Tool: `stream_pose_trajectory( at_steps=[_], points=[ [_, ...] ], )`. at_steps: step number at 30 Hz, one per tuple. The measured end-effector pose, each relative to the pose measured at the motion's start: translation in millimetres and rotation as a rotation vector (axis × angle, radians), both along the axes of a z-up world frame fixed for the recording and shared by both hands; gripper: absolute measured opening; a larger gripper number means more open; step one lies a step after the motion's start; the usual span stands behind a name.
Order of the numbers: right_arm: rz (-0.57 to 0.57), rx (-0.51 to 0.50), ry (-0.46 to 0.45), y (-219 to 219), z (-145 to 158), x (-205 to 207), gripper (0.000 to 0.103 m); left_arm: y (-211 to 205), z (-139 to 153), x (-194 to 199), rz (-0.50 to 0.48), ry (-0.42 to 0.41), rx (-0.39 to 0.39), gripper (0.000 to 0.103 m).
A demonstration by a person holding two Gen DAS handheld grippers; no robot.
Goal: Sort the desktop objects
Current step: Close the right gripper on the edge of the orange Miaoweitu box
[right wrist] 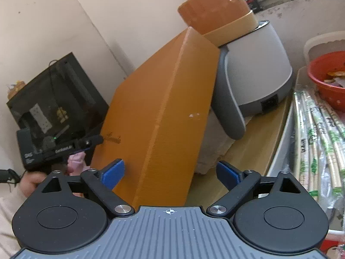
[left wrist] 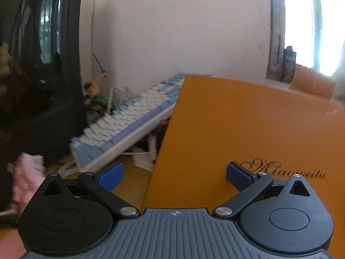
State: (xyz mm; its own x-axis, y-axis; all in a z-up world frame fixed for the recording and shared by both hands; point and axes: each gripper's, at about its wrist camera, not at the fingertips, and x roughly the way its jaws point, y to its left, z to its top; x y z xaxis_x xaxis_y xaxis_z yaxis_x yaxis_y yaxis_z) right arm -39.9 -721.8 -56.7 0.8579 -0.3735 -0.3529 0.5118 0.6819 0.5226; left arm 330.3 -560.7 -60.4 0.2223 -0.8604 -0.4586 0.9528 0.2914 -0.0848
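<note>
A flat orange box with cursive lettering fills the right of the left wrist view, tilted up. My left gripper is open, its blue pads straddling the box's near corner without closing on it. In the right wrist view the same orange box stands tilted, leaning toward a grey appliance. My right gripper is open, its pads either side of the box's near edge. The other gripper shows at the left of that view.
A white, blue and purple keyboard leans against the wall beside a small figurine and a black monitor. A grey appliance with an orange lid stands behind the box. Wrapped chopsticks and a red bowl lie right.
</note>
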Motion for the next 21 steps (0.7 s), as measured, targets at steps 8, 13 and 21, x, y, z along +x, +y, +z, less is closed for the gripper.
stream_pose_trajectory(
  at_steps=[8, 13, 21],
  points=[
    [0.072, -0.001, -0.025, -2.0, 2.2, 0.9, 0.074, -15.8, -5.8, 32.7, -0.124, 0.17, -0.021, 0.103],
    [0.082, 0.013, -0.028, -4.8, 2.4, 0.2, 0.073, -25.2, -13.7, 46.8, -0.195, 0.259, -0.027, 0.103],
    [0.026, -0.033, 0.029, 1.7, 8.8, 5.2, 0.085, -33.4, -27.2, 53.4, -0.282, 0.367, -0.067, 0.103]
  ],
)
